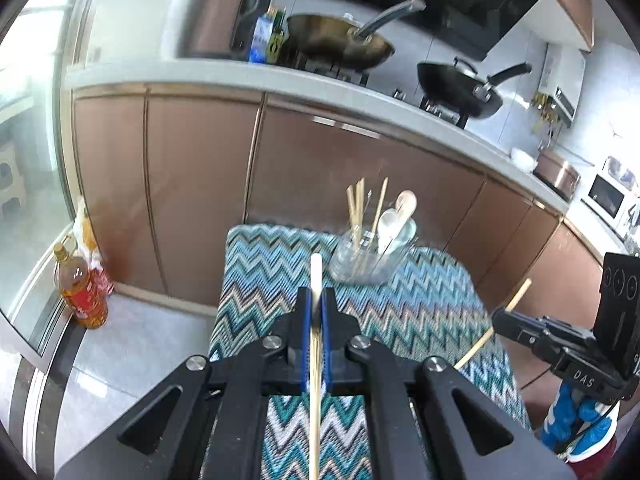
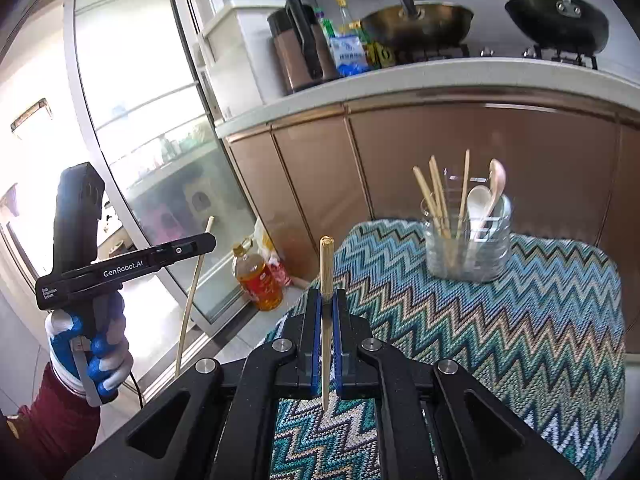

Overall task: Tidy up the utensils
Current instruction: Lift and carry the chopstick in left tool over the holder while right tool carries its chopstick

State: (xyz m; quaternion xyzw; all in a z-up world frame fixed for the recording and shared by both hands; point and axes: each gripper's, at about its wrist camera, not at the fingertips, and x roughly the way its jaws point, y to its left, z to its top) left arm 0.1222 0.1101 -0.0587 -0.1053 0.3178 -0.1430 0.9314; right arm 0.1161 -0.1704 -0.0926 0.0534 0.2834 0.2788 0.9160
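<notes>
So the biggest thing here is the zigzag-patterned teal and white woven cloth [image 2: 500,320] covering a small table in front of brown kitchen cabinets [image 2: 460,152]. Toward the far side of it stands a clear glass jar [image 2: 468,252], already holding several wooden chopsticks and a couple of pale ceramic spoons [image 2: 486,196].

Both tongs are busy. The left gripper [image 1: 317,304] is clenched on a pale wooden chopstick [image 1: 316,276], pinched between the blue pads with the blunt end poking out ahead toward the jar and the rest running back under the gripper. The right gripper [image 2: 327,308] is clamped the same way on a second wooden chopstick [image 2: 326,264], blunt end forward, thin tip trailing back between the arms.

Looks to me like the carry step: both sticks are picked up and held above the cloth, not yet dropped in. The jar sits ahead and a bit right of each gripper, well apart from both. Next move probably means tipping each stick upright over the jar mouth and going one at a time, since that opening is already crowded.
</notes>
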